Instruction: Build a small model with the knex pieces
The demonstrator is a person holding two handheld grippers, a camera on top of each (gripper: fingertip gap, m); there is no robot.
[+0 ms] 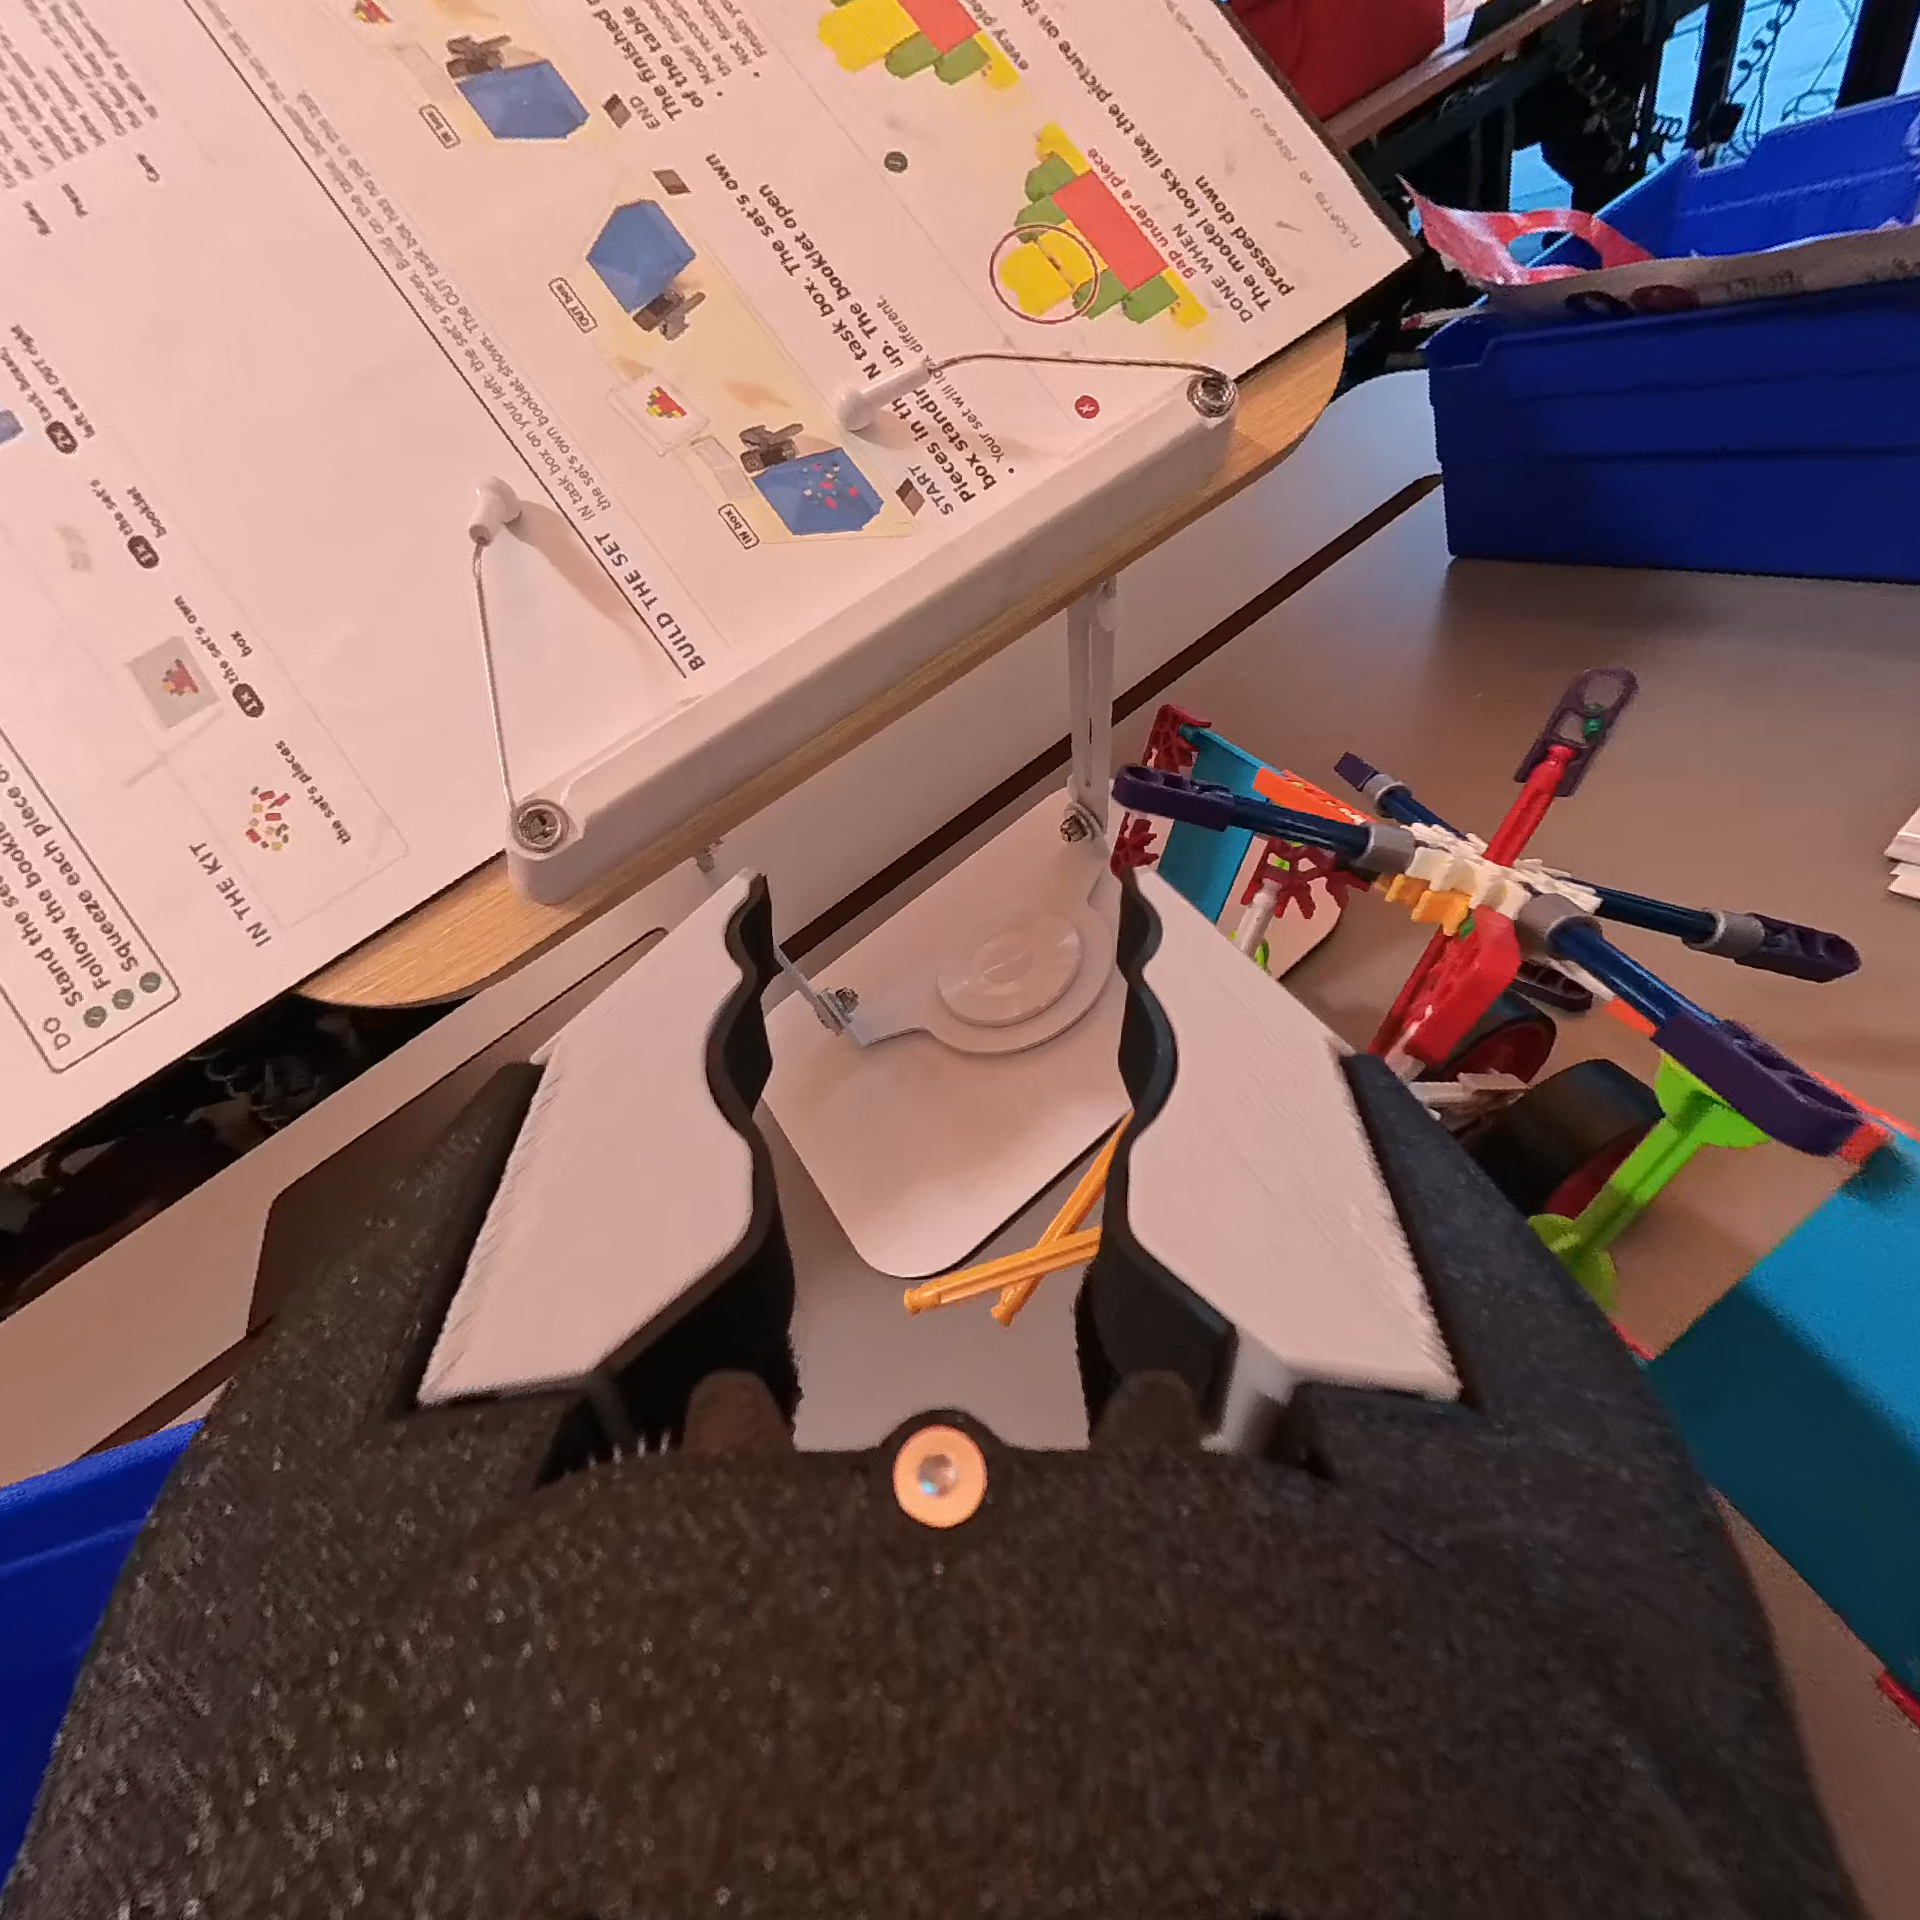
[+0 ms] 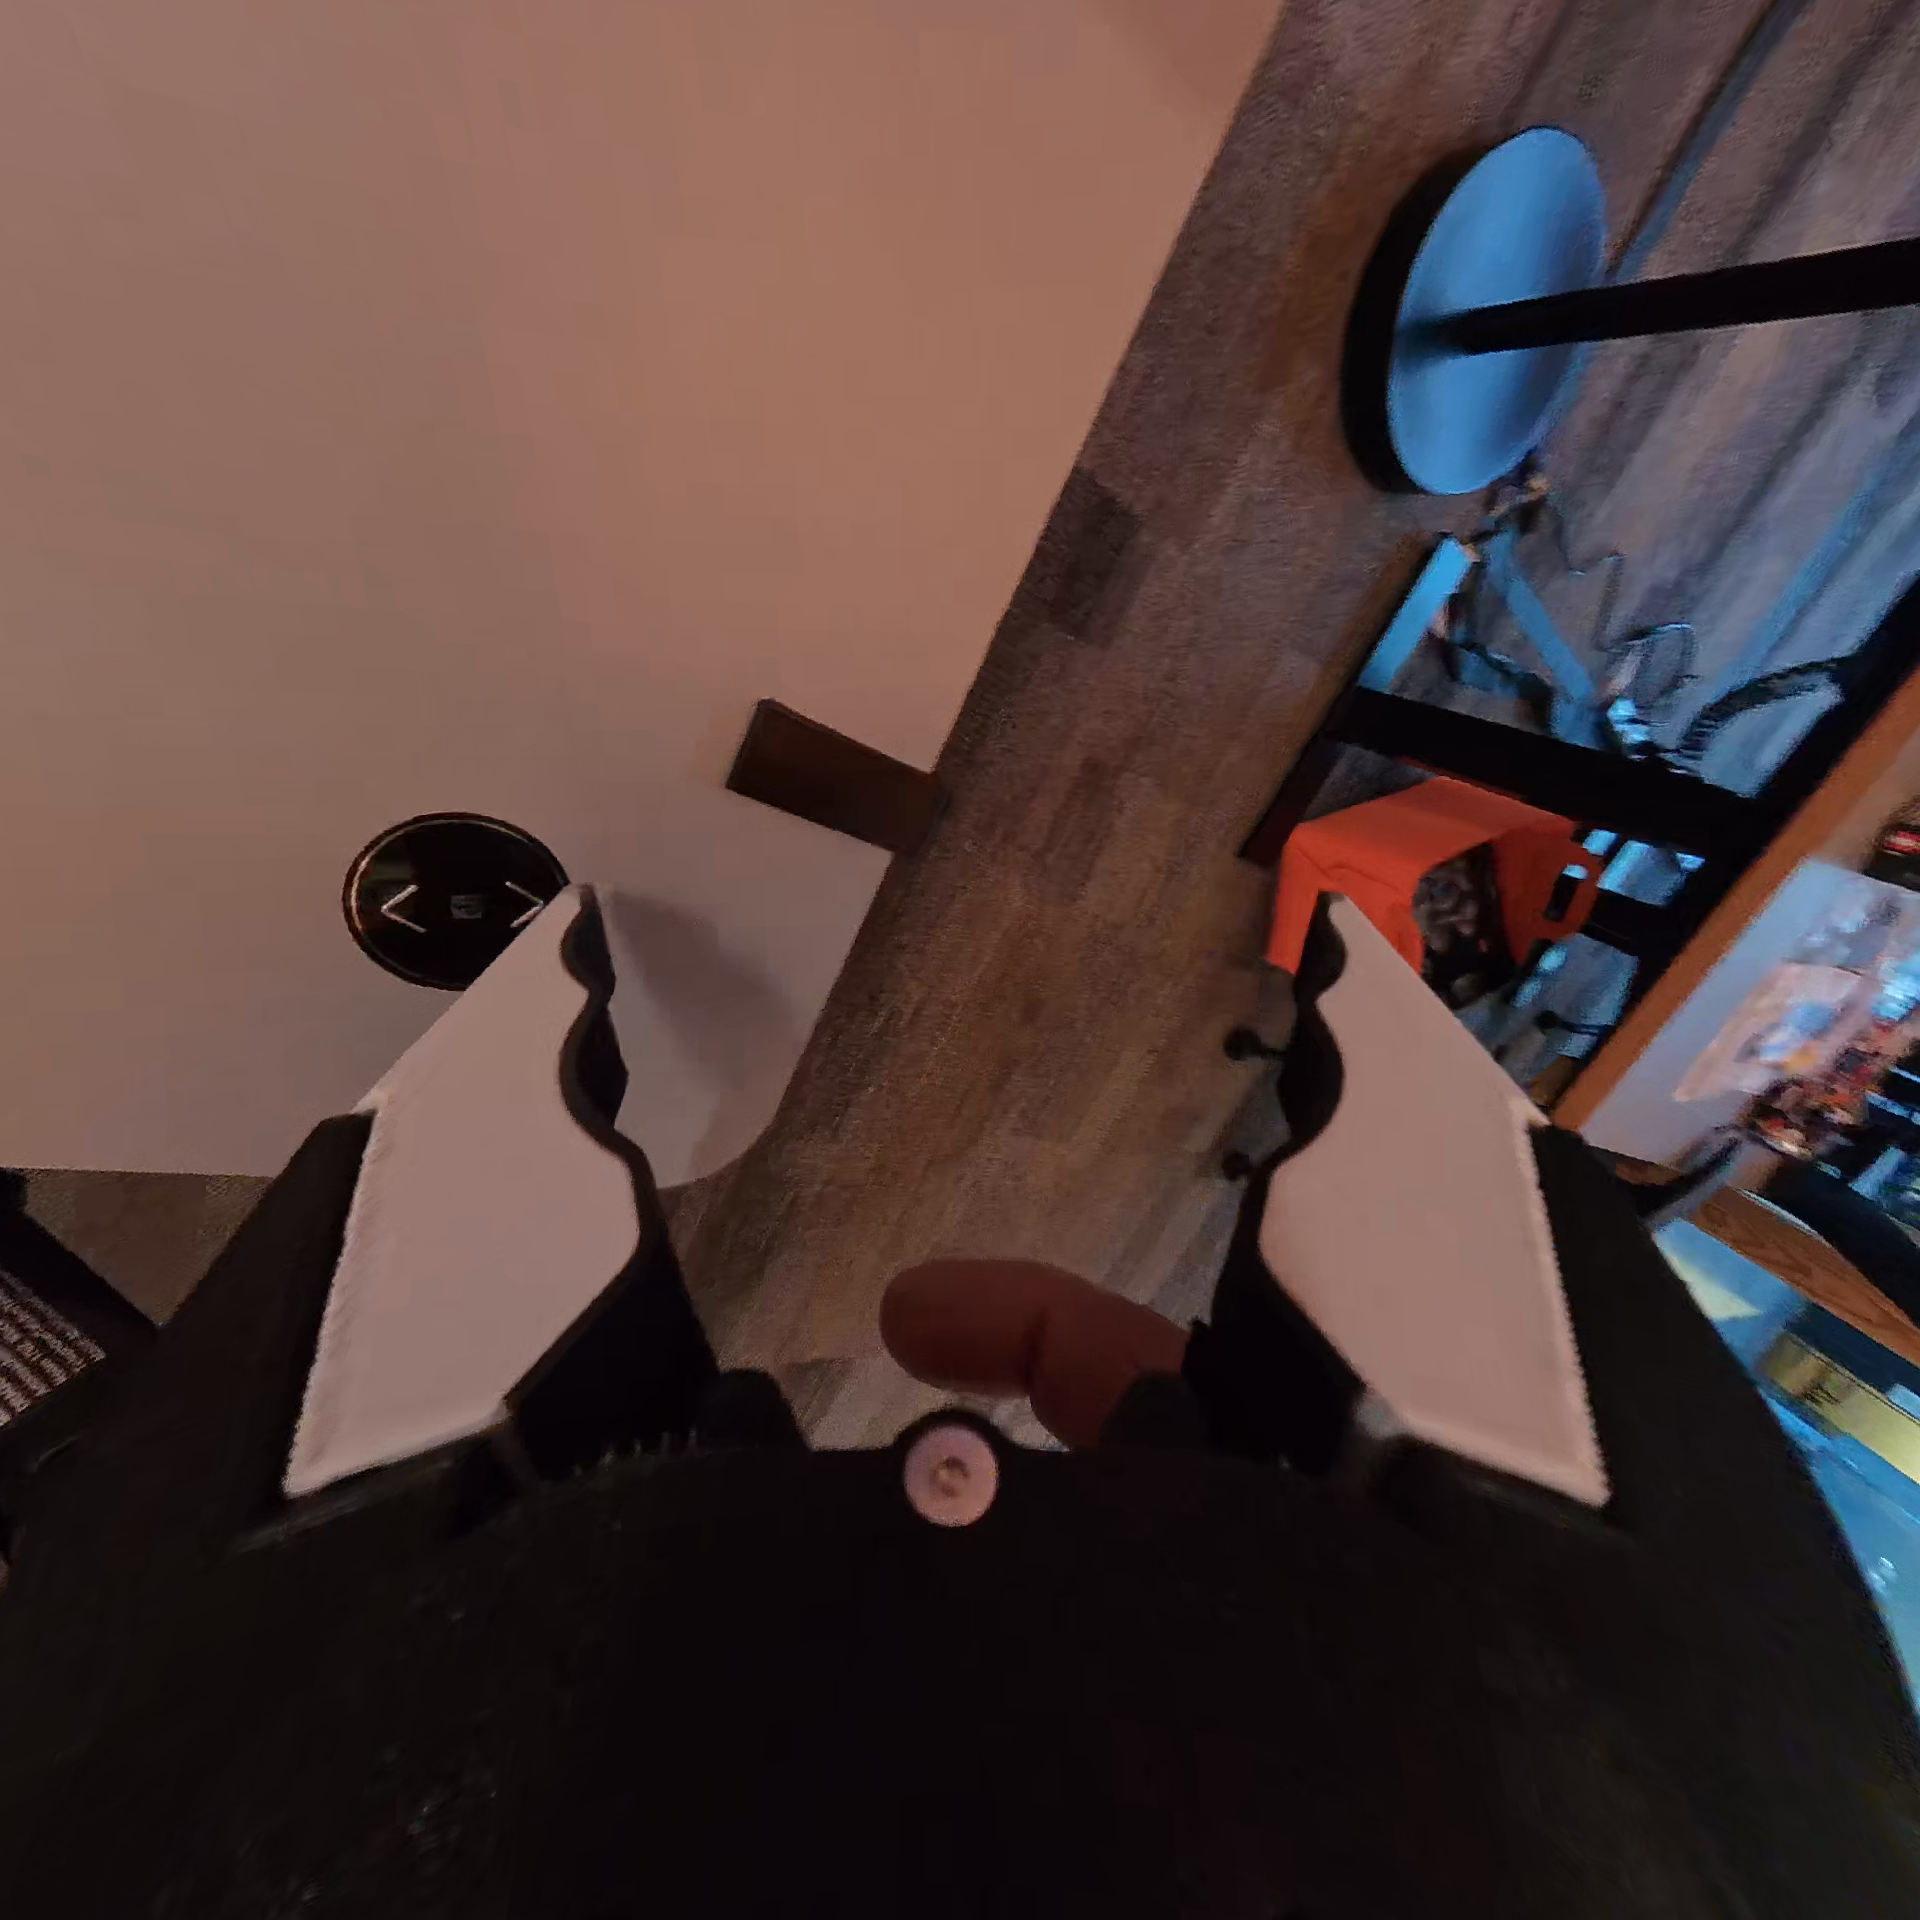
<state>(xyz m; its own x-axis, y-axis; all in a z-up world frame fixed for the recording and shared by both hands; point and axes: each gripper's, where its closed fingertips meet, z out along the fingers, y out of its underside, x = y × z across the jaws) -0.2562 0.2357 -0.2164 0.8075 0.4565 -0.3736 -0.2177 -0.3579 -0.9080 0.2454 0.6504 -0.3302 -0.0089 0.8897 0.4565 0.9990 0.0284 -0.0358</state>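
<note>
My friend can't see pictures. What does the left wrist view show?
An open, empty left gripper points over two thin orange rods toward the white base of a tilted stand holding a printed instruction sheet. To its right stands a colourful rod-and-connector toy model, with blue bins behind.

Left gripper: black grainy body; white fingers, wavy black pads; right gripper alike.

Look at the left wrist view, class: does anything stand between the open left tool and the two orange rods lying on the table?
Nothing visible does. The left tool is open, and the orange rods lie on the table between its fingers, at the edge of the stand's white base plate. The rod-and-connector model sits off to the right.
</note>
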